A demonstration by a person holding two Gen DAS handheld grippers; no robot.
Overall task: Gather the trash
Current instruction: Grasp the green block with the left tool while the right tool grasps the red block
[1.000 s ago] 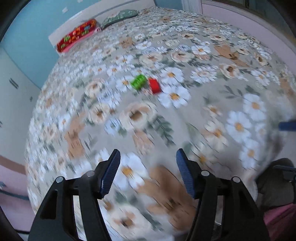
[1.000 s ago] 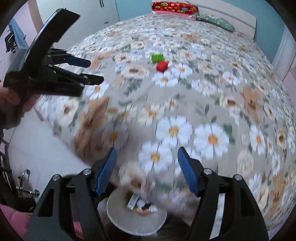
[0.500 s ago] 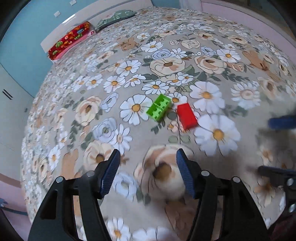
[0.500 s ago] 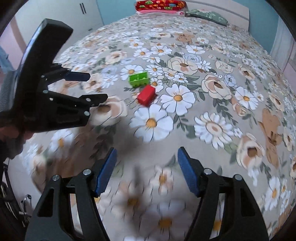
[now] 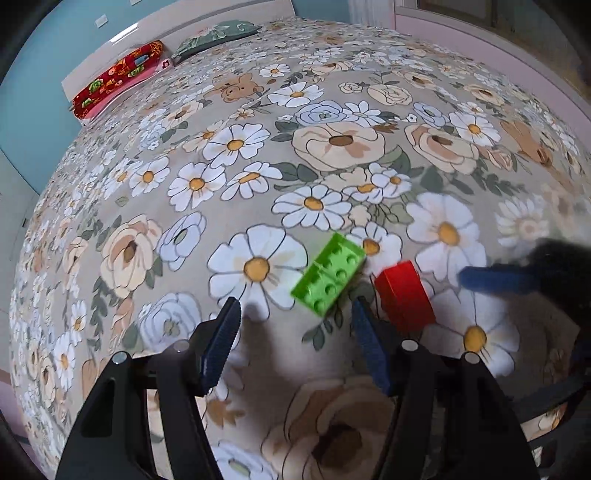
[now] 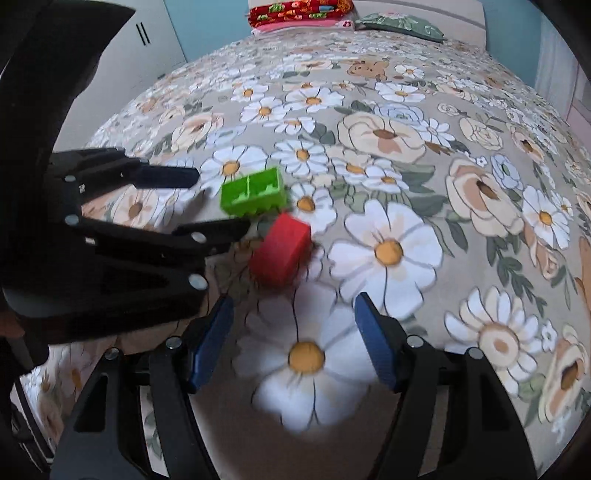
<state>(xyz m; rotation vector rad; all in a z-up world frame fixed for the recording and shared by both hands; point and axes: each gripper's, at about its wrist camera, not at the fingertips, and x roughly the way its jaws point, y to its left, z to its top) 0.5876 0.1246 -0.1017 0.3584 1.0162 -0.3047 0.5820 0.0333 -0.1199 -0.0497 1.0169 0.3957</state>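
A green toy brick (image 5: 328, 275) lies on the floral bedspread (image 5: 240, 155), with a red toy brick (image 5: 404, 297) just to its right. My left gripper (image 5: 295, 332) is open and empty, its fingertips just short of the green brick. My right gripper (image 6: 293, 332) is open and empty, just short of the red brick (image 6: 280, 251). The green brick (image 6: 253, 195) lies beyond it, between the left gripper's fingers (image 6: 166, 177), seen from the side. The right gripper's blue fingertip (image 5: 495, 278) shows at the right of the left wrist view.
A red patterned pillow (image 5: 118, 77) and a green floral pillow (image 5: 214, 35) lie at the head of the bed. A white wardrobe (image 6: 144, 44) stands left of the bed. A pink wall (image 5: 480, 48) runs along the bed's right side.
Both grippers have moved forward over the bed toward the two bricks, which now lie close in front of the fingertips. Both stay open.
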